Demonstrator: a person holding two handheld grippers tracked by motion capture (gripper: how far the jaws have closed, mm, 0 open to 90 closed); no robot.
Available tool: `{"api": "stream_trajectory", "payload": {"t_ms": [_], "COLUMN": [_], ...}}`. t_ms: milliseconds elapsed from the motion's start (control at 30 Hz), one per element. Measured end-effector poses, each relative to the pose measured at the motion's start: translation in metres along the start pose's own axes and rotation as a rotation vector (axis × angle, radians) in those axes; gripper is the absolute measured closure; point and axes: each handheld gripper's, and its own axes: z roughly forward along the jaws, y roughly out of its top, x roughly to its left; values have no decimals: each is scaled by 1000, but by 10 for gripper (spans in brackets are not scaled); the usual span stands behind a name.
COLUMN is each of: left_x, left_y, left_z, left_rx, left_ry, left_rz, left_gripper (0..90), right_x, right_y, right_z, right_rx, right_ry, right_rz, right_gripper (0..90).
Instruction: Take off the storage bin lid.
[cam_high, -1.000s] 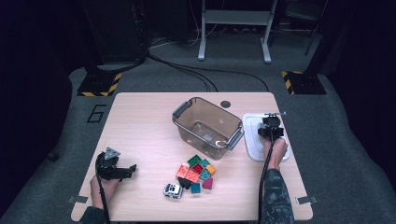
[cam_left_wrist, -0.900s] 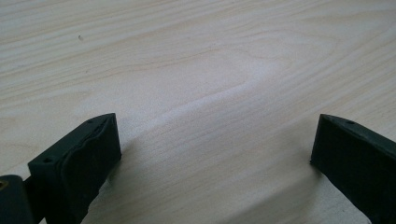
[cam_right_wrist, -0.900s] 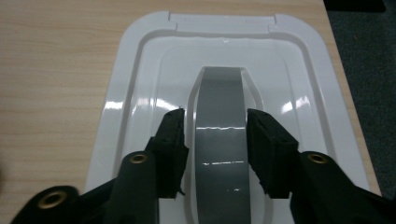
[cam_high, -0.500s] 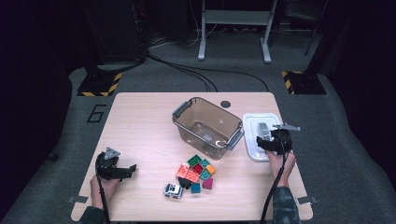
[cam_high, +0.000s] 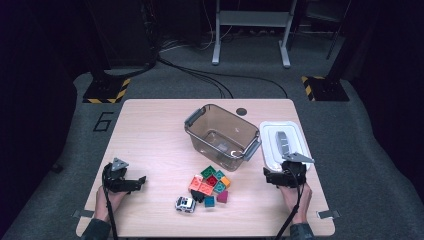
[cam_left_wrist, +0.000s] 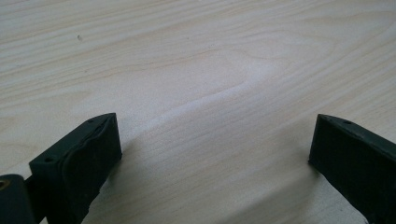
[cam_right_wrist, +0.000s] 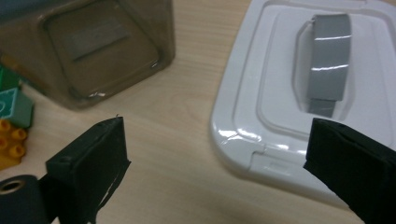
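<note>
1. Black jaws of the right gripper (cam_right_wrist: 215, 172) rise from the bottom of the right gripper view, cut off by its edge; they stand wide apart with nothing between them, having just been opening.
2. Between and past those jaws lies the white lid (cam_right_wrist: 299, 93), flat on the table (cam_right_wrist: 182, 140) with its grey handle (cam_right_wrist: 329, 60) up. Its near right corner is hidden behind the right jaw, and its far edge runs out of the picture.
3. In the high view the right gripper (cam_high: 272, 177) sits just at the near end of the lid (cam_high: 272, 142), close to it; whether it touches the rim I cannot tell from there.
4. The left gripper (cam_left_wrist: 212, 154) has its jaws spread too, with only bare wood between them. In the high view it rests near the table's front left corner (cam_high: 140, 181), well apart from everything else.
5. Near the front centre lies a cluster of coloured blocks (cam_high: 210, 185), touching one another; their exact count is hard to make out. A small toy car (cam_high: 185, 203) stands just beside them on the near side.
6. Beyond the blocks stands the clear bin (cam_high: 195, 131), lid off, with grey handles at two ends. It seems empty, though glare on its floor makes that uncertain. In the right gripper view its top is cut off (cam_right_wrist: 93, 51).
7. A small dark disc (cam_high: 242, 111) lies on the table behind the bin.
8. Farthest off, the floor is dim, and cables (cam_high: 200, 75) trail across it.
</note>
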Motion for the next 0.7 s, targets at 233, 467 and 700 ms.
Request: {"api": "stream_trajectory", "payload": {"t_ms": [233,467,700], "left_x": [1,-7,-22], "left_y": [-2,-4,-1], "left_z": [-7,-14,-24], "left_rx": [-22,-38,-74], "left_ry": [-31,-63,-94], "left_rz": [-33,-31,-18], "left_gripper": [65,45,38], "right_x": [17,29,37], "right_y": [-25,-40,-48], "right_z": [2,7,13], "right_rx": [5,22,40], "right_ry": [38,60,65], "right_rz": [-19,-44,-86], "right_gripper": [0,0,0]}}
